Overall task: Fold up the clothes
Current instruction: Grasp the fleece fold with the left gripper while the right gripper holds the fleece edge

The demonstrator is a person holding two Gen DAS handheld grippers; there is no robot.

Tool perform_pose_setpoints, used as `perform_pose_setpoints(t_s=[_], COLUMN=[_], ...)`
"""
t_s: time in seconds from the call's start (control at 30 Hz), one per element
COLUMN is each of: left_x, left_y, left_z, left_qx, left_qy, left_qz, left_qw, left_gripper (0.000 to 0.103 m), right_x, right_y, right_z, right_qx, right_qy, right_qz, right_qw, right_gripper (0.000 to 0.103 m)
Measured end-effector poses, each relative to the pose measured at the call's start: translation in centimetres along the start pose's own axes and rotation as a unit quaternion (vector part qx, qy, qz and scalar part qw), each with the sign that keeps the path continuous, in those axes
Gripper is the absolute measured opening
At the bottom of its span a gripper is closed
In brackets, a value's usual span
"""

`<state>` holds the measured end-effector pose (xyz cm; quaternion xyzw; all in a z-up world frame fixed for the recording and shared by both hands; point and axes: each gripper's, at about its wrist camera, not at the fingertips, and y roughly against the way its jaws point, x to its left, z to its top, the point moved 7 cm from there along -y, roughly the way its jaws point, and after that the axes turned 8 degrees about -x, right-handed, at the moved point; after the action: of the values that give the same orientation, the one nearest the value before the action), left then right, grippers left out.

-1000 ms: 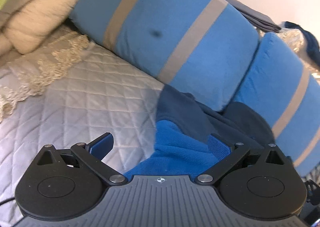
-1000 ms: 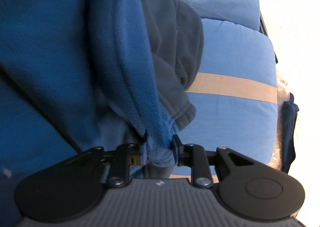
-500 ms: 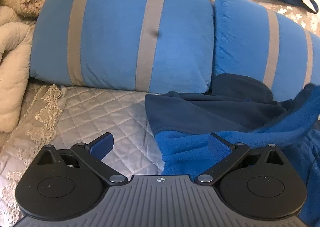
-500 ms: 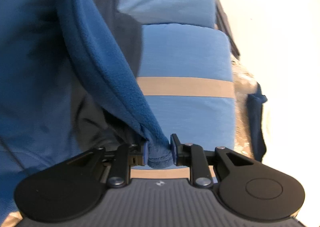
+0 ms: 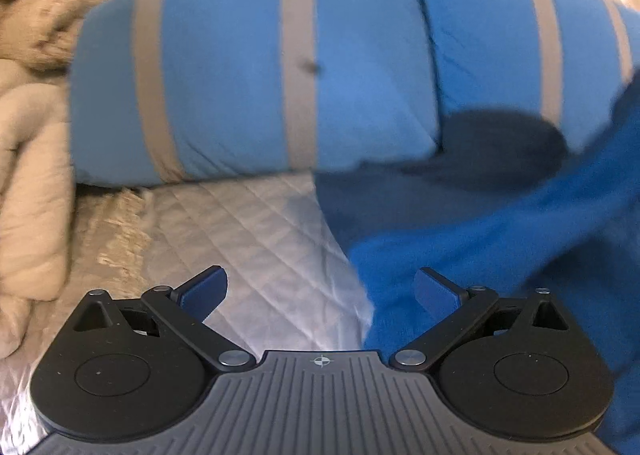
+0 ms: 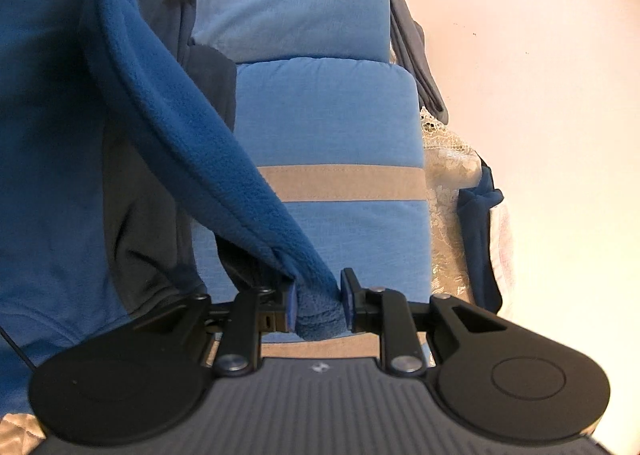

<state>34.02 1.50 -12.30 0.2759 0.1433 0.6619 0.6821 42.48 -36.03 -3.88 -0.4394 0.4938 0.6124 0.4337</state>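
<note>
While my right tongs pinch an edge of the soft blue fleece, my left tongs hang wide open above the bed. It looks floppy, so I'd grab its near edge.

Home bedroom — quilted bedspread, striped pillows, folded blankets

Left gripper — jaws spread wide, nothing between the pads, pointing forward and level. Right gripper — jaws drawn close, pinching a fold of blue fleece between the pads.
</note>
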Motion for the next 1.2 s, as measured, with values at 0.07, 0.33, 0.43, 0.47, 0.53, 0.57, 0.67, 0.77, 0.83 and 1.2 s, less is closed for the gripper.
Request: perform_pose_setpoints(t_s=[0.07,0.33,0.43,0.47,0.53,0.57,0.67,0.77,0.83,1.2], left_x=[-0.4,-4.0,-5.5,-5.8,-6.0,-6.1,-5.5,-3.6,-2.9,-5.8], left_y=[-0.5,-1.5,-1.9,-2.2,-2.8,-3.1,-3.5,-2.9,-2.4,-1.1], left_z=[-1.2,-3.7,-4.1,-4.2,-4.6,-4.8,-5.2,-4.9,-4.8,-4.5], left_qx=[0.012,0.012,0.000,-0.001,-0.004,-0.005,-0.014,-0.030,-0.037,-0.064], left_qy=[-0.020,-0.105,-0.158,-0.175,-0.211,-0.228,-0.275,-0.248,-0.226,-0.244], left_qz=[-0.016,-0.076,-0.083,-0.081,-0.067,-0.061,-0.030,-0.029,-0.033,-0.086], left_qw=[0.9996,0.9914,0.9840,0.9813,0.9752,0.9717,0.9610,0.9678,0.9729,0.9639], left_gripper=[0.102,0.093,0.093,0.091,0.078,0.076,0.069,0.069,0.069,0.067], right_x=[-0.1,0.0,0.0,-0.1,-0.2,-0.2,-0.4,-0.4,-0.3,-1.0], right_y=[0.0,-0.3,-0.6,-0.7,-0.9,-1.0,-0.9,-0.4,-0.1,-0.4], right_z=[0.0,-0.6,-0.7,-0.7,-0.8,-0.8,-0.8,-0.8,-0.8,-0.5], right_qx=[0.000,0.004,0.006,0.006,0.007,0.006,0.000,-0.010,-0.016,-0.017], right_qy=[-0.002,-0.013,-0.014,-0.015,-0.017,-0.020,-0.029,-0.030,-0.032,-0.056], right_qz=[0.001,0.006,0.007,0.008,0.008,0.008,0.003,0.002,0.003,0.005], right_qw=[1.000,1.000,1.000,1.000,1.000,1.000,1.000,0.999,0.999,0.998], right_gripper=[0.026,0.027,0.027,0.027,0.027,0.027,0.028,0.028,0.028,0.028])
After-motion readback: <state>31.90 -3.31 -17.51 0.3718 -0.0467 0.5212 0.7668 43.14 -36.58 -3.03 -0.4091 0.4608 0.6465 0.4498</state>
